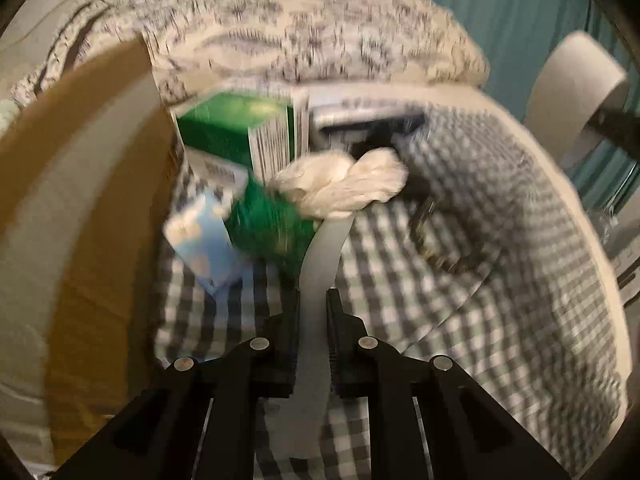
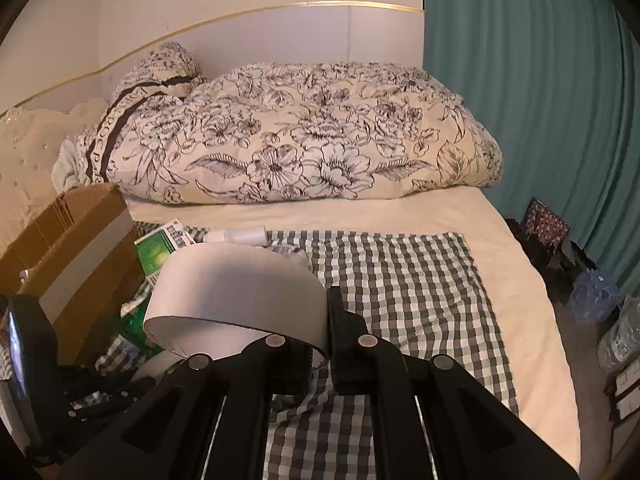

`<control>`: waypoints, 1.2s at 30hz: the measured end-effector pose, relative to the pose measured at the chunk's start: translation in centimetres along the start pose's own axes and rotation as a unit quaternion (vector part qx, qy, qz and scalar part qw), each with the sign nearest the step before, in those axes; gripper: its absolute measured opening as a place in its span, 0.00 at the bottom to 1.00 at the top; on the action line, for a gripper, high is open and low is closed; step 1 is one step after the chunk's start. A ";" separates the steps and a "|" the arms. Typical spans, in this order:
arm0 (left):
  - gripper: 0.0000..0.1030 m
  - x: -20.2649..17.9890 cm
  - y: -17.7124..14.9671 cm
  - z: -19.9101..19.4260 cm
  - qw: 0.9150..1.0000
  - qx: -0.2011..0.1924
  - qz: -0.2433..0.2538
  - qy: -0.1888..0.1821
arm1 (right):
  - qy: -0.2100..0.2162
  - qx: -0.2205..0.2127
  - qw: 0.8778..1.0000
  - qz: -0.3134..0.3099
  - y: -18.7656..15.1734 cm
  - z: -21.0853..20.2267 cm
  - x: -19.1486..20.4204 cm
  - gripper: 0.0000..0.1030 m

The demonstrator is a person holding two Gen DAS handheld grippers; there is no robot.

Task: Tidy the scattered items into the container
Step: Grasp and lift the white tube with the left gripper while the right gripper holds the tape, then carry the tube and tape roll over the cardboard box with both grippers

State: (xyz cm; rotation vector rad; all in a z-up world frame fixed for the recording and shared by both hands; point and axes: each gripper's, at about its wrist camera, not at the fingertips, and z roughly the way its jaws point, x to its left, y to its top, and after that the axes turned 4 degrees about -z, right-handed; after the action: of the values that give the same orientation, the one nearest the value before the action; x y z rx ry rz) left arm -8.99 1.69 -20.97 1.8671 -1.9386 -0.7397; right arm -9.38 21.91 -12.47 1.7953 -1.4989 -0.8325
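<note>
My left gripper (image 1: 314, 300) is shut on a pale flat handle (image 1: 320, 280) that leads up to a white fluffy head (image 1: 344, 184). Ahead lie a green box (image 1: 236, 132), a green packet (image 1: 268, 228), a light blue box (image 1: 204, 240) and a grey box (image 1: 360, 120) on the checked cloth (image 1: 460, 280). The cardboard box (image 1: 92, 200) stands at the left. My right gripper (image 2: 320, 320) is shut on a wide roll of tape (image 2: 236, 292), held above the cloth; the roll also shows in the left wrist view (image 1: 576, 96).
A floral quilt (image 2: 300, 132) lies along the back of the bed. A teal curtain (image 2: 540, 100) hangs at the right, with bags and bottles (image 2: 592, 296) on the floor below. The cardboard box (image 2: 76, 256) has grey tape on it.
</note>
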 end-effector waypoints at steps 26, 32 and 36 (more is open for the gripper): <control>0.12 4.9 4.6 -17.3 0.975 -0.214 -0.057 0.027 | 0.033 -0.095 0.994 -0.035 5.5 -8.2 7.1 0.06; 0.12 7.6 4.5 -19.2 0.970 -0.230 -0.070 0.044 | 0.051 -0.102 0.992 -0.045 6.2 -8.3 9.8 0.06; 0.12 9.3 4.2 -20.3 0.967 -0.238 -0.081 0.047 | 0.067 -0.106 0.991 -0.052 6.6 -8.5 11.3 0.06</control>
State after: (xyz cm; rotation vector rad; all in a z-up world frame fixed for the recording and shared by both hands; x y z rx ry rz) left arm -1.28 -10.16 -3.20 1.7288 -1.4021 -1.0377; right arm -4.66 10.51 -2.88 1.7444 -1.1934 -0.8702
